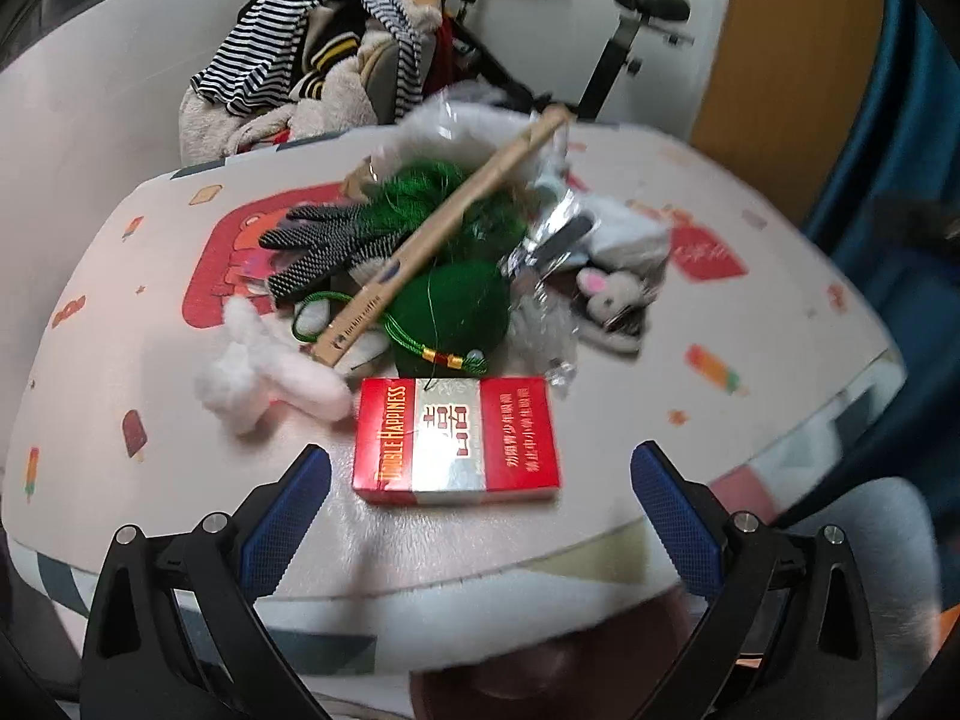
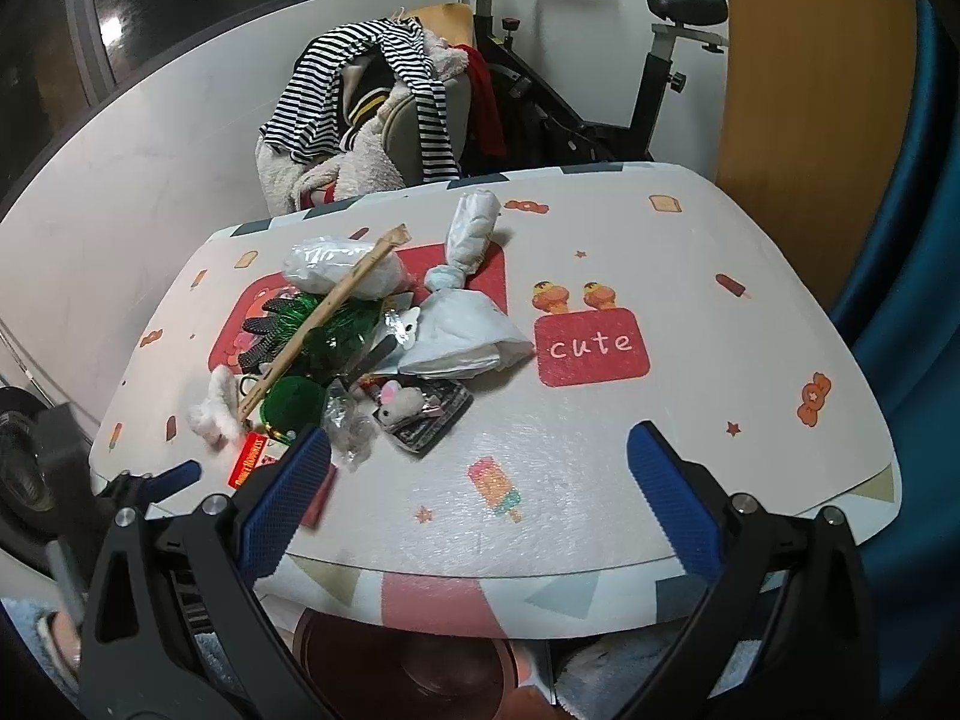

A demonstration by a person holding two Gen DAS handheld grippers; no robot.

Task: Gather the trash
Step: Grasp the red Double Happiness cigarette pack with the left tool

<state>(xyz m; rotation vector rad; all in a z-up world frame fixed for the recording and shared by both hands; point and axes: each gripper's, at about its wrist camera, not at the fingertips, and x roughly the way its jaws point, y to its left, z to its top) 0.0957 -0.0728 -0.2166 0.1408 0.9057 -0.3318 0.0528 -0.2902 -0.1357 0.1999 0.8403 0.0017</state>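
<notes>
Left gripper (image 1: 480, 492): my jaws gape wide, lined up either side of the red cigarette pack (image 1: 457, 441), nearest trash.
Right gripper (image 2: 479, 474): spread, empty, waiting over bare table (image 2: 690, 252).

Box (image 1: 457, 441) in front of pile (image 1: 444, 252), stick (image 1: 441, 234) prob. atop

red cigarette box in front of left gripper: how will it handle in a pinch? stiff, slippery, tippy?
The red cigarette box is probably stiff: its edges look crisp and square. It lies flat on the table, so it likely slides rather than rolls or tips when pushed. Its surface looks glossy, so it may slip a little. The open left gripper looks wide enough to straddle it.
</notes>
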